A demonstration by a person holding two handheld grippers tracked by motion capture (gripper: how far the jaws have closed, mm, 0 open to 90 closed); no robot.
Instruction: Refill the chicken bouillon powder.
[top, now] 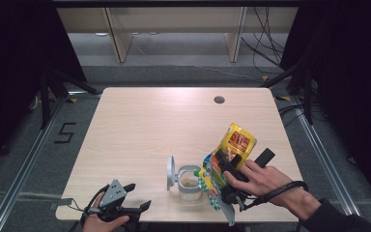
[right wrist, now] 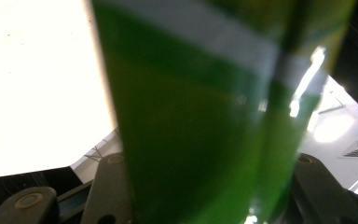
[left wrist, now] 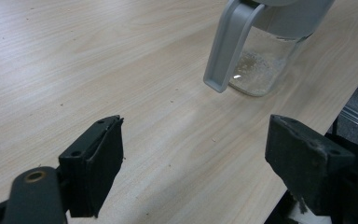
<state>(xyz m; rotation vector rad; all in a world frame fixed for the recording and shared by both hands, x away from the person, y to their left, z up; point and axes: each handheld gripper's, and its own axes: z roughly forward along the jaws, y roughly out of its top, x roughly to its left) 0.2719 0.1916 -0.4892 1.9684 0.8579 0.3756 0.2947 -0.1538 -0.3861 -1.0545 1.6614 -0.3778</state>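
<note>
The right gripper [top: 228,166] has its jaws clamped on the tilted yellow-and-green foil snack pouch [top: 229,152], its lower mouth just above the open clear glass jar [top: 190,182], while the left gripper [top: 136,195] waits wide open nearby.

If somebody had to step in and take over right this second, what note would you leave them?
Right gripper: jaws shut on the yellow-green snack bag, tipped with its lower end over the open jar.
Left gripper: jaws open, holding nothing, resting near the table's front left edge.
Jar: stands near the front edge, grey flip lid swung up; a thin layer of pale contents covers the bottom.
Done: jar opened, bag picked up and tilted, a little already inside.
Left: probably keep pouring, set the bag down, then close the lid.
</note>
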